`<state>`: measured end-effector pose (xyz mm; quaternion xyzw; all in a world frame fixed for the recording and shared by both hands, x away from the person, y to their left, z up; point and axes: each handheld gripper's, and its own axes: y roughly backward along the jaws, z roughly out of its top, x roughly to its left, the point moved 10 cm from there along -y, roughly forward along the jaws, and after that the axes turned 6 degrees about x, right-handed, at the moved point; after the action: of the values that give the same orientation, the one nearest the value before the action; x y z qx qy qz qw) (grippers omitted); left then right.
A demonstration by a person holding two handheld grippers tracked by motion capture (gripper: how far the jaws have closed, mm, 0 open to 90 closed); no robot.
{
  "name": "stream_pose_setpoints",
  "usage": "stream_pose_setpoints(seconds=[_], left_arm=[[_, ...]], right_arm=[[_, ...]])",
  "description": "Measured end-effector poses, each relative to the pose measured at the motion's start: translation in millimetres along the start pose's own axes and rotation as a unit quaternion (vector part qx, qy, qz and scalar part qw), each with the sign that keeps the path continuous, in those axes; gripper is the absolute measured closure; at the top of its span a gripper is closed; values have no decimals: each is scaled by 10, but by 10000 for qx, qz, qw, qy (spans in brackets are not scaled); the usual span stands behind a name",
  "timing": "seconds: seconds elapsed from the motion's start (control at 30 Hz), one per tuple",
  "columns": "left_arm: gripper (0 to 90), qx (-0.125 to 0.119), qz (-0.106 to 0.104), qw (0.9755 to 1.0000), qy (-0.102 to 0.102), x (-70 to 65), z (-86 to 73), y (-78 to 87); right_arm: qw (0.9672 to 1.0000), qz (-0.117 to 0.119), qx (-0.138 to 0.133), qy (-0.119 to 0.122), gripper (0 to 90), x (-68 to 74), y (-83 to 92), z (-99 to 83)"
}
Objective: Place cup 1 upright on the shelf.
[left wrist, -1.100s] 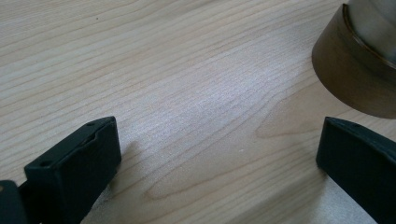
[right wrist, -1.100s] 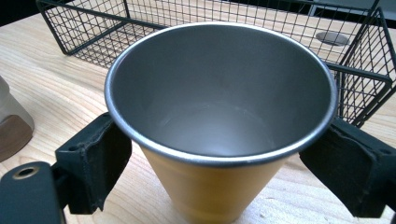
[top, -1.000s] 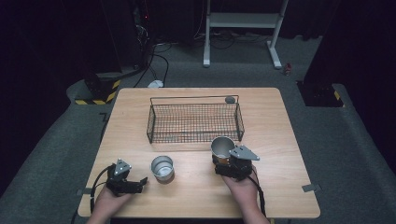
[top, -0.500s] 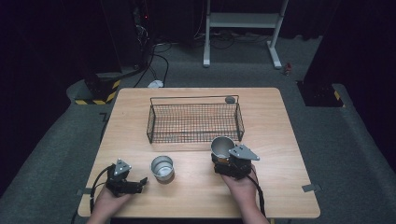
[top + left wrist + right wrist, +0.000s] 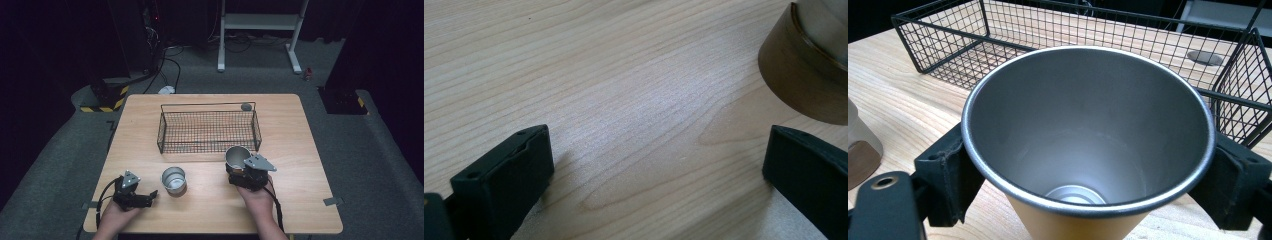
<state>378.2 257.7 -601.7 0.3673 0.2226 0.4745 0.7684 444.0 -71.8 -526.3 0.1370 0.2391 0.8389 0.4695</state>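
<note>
From above, a wooden table (image 5: 300,200) carries an empty wire basket (image 5: 208,129) toward its far edge. Near the front edge, the right gripper (image 5: 239,169) clasps a metal cup (image 5: 236,155) just in front of the basket's right end; the left gripper (image 5: 150,196) lies low near the front left corner, beside a second cup (image 5: 173,179) standing upright. Along the left gripper (image 5: 654,170), its jaws are spread wide over bare wood, the second cup (image 5: 809,75) ahead and untouched. Along the right gripper (image 5: 1088,170), both jaws press the cup (image 5: 1088,145), the basket (image 5: 948,45) just beyond. Judging by this, one cup is gripped, neither is in the basket yet.
</note>
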Motion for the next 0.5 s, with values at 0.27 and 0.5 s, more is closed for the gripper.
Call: stream_pose_setpoints(seconds=[0.27,0.5], left_arm=[[4,3,2,10000,-3,1,-1,1],[4,1,3,10000,6,0,-2,2]], right_arm=[[10000,-19,-3,40,134,0,-2,-3],[10000,-26,-17,69,136,1,3,-4]])
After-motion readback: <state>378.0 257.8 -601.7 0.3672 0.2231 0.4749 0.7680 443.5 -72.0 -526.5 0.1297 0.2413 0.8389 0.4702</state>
